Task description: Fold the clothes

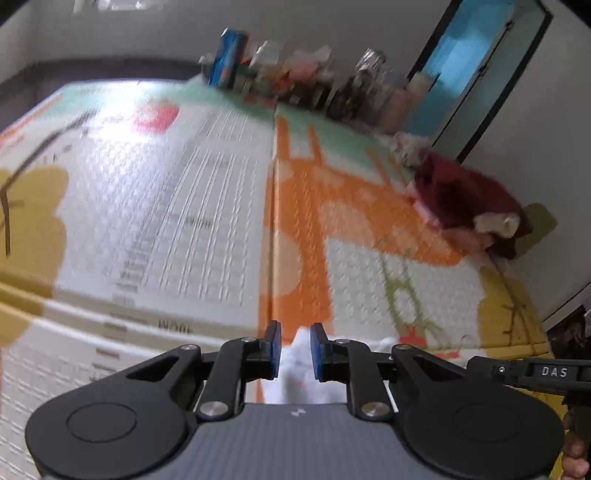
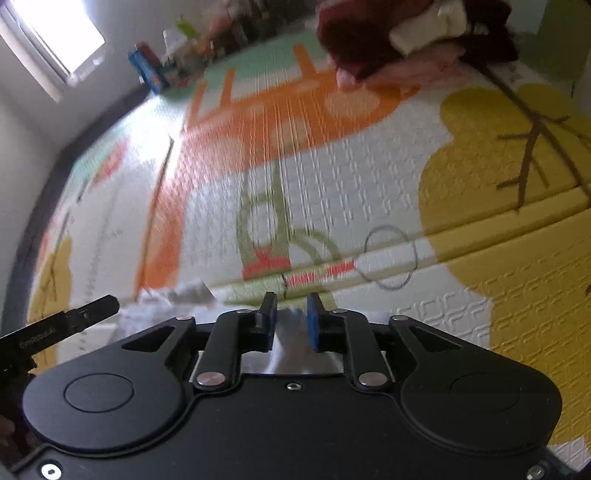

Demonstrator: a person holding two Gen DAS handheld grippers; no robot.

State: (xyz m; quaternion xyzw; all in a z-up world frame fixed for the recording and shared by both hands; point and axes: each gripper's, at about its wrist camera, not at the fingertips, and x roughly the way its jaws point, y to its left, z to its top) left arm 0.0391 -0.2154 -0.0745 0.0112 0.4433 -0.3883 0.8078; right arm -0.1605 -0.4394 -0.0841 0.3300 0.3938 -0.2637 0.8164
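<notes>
A white garment [image 1: 295, 373] lies bunched on the patterned play mat [image 1: 192, 192] right under me. In the left wrist view, my left gripper [image 1: 295, 345] has its blue pads [image 1: 274, 347] pressed on a fold of this white cloth, which fills the narrow gap. In the right wrist view, my right gripper [image 2: 291, 317] stands slightly open, with blurred white cloth [image 2: 291, 336] in the gap but not clearly pinched. More of the white garment [image 2: 177, 295] spreads to the left, beside part of the left tool [image 2: 66, 325]. Part of the right tool [image 1: 535, 373] shows at the right edge.
A dark red garment pile [image 1: 465, 199] with a white piece [image 1: 495, 221] sits at the mat's far right, seen also as the red pile [image 2: 362, 33]. Bottles and a blue box [image 1: 229, 59] line the far wall. A door [image 1: 476, 74] is behind. A thin ring [image 2: 391, 256] lies on the mat.
</notes>
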